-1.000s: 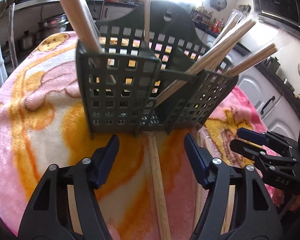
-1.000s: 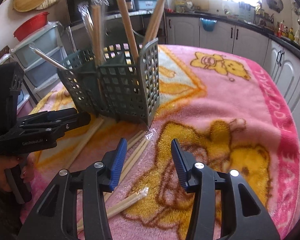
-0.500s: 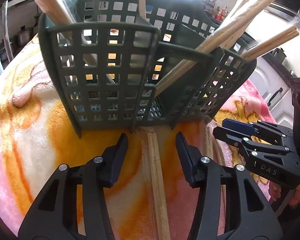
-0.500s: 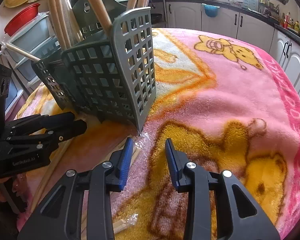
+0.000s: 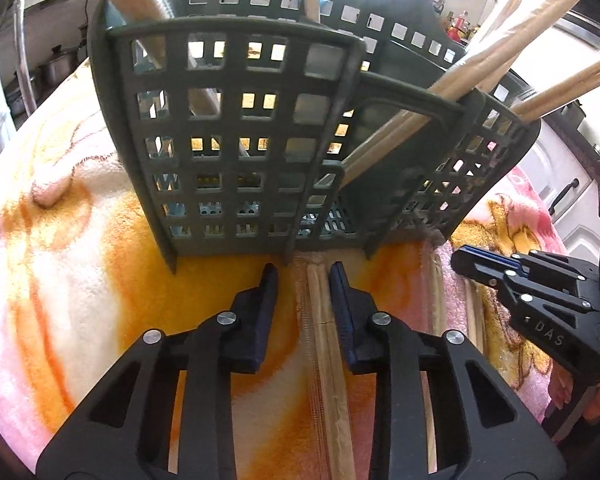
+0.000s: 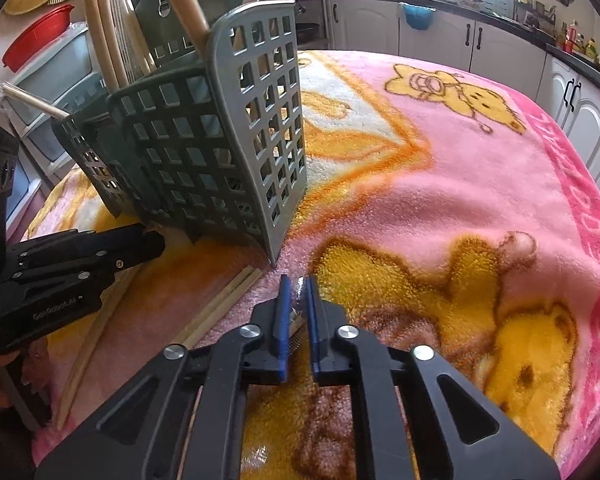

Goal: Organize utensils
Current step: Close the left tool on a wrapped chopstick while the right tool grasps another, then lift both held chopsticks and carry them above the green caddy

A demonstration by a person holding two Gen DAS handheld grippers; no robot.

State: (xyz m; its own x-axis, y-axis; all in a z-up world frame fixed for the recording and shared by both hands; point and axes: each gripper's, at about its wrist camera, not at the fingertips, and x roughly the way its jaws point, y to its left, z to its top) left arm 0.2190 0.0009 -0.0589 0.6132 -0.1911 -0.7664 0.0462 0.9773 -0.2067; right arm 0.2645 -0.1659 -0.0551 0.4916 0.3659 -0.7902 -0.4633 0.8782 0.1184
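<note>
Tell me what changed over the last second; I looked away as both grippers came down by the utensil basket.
Both moved closer to the basket. The left gripper narrowed around a wrapped chopstick pair lying on the blanket and is closing, pads not yet pressing. The right gripper went from open to shut on a clear-wrapped chopstick packet. The basket, its standing chopsticks and the loose pairs stayed put.

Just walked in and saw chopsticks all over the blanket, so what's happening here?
A person with two handheld grippers is sorting wrapped chopsticks into the grey caddy. The left gripper is closing its jaws around a wrapped pair lying before the caddy. The right gripper is shut on another packet's clear wrapper. Neither is lifted yet.
</note>
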